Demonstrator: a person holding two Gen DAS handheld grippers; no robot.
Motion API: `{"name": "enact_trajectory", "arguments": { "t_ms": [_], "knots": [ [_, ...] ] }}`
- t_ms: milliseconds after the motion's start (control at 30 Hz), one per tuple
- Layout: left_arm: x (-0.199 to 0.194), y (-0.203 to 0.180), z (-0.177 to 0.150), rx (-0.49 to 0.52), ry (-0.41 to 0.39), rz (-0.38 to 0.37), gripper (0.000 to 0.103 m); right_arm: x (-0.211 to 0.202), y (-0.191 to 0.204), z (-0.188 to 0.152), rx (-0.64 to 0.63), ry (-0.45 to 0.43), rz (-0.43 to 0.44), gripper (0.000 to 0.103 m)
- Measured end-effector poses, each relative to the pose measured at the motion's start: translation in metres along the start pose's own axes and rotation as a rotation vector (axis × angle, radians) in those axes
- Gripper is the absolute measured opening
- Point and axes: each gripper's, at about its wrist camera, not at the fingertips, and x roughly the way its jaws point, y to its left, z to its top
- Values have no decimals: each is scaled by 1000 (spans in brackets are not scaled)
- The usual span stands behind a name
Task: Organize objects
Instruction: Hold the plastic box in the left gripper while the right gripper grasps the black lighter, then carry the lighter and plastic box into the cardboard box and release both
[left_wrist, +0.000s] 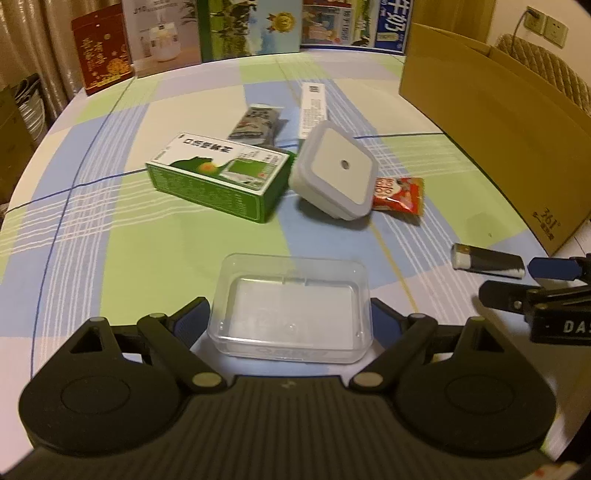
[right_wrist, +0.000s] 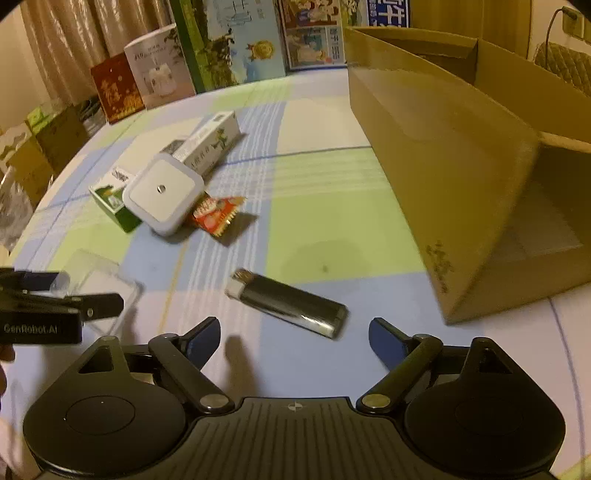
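Observation:
A clear plastic box rests on the checked tablecloth between the fingers of my left gripper. Both pads lie against its sides. In the right wrist view that gripper shows at the left edge, with the clear box in it. A dark lighter with a white end lies flat on the cloth just ahead of my right gripper. This gripper is wide open and touches nothing. The left wrist view has the lighter at the right, beside the right gripper.
A large open cardboard box stands at the right. Mid-table lie a white square night light, a green carton, a red snack packet, a long white box and a dark packet. Upright cartons line the far edge.

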Motion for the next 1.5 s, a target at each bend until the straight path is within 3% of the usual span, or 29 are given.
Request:
{"name": "enact_trajectory", "arguments": {
  "t_ms": [267, 567, 1233, 1500],
  "knots": [
    [2, 7, -3, -21, 10, 7, 88, 18, 29, 0, -45, -67, -57, 85],
    [4, 7, -3, -24, 18, 0, 88, 33, 32, 10, -89, -71, -95, 85],
    [7, 4, 1, -16, -1, 9, 86, 11, 24, -1, -139, -106, -97, 80],
    [-13, 6, 8, -16, -36, 38, 86, -7, 30, 6, -162, -158, -78, 80]
  ]
}}
